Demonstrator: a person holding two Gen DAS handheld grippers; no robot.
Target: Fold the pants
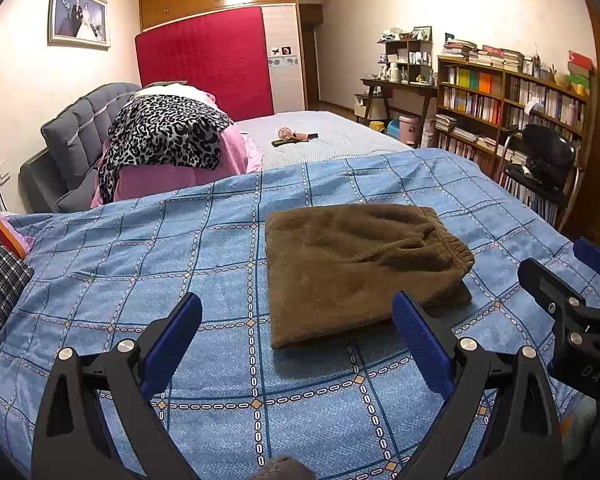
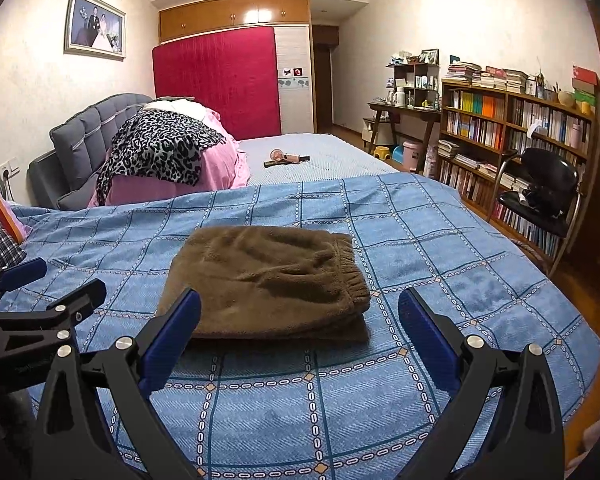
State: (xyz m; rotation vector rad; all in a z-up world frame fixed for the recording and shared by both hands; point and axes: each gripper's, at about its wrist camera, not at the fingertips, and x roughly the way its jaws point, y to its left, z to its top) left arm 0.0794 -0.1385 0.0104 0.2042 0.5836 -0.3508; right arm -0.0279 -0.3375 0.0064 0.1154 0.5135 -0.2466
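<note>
The brown fleece pants (image 1: 364,268) lie folded into a compact rectangle on the blue checked bedspread (image 1: 180,248), elastic waistband at the right edge. My left gripper (image 1: 296,304) hovers open just in front of them, nothing between its blue pads. At the right edge of the left wrist view, my right gripper (image 1: 560,258) is also open and empty. In the right wrist view the pants (image 2: 268,280) sit straight ahead of the open right gripper (image 2: 299,298), on the bedspread (image 2: 440,248). The left gripper (image 2: 66,276) shows at the left, beside the pants and apart from them.
A pink quilt pile with a leopard-print cloth (image 1: 164,132) lies against the grey headboard (image 1: 80,128) at the back left. Plaid fabric (image 1: 0,292) sits at the left edge. A black chair (image 2: 548,184) and bookshelf (image 2: 512,128) stand to the right of the bed.
</note>
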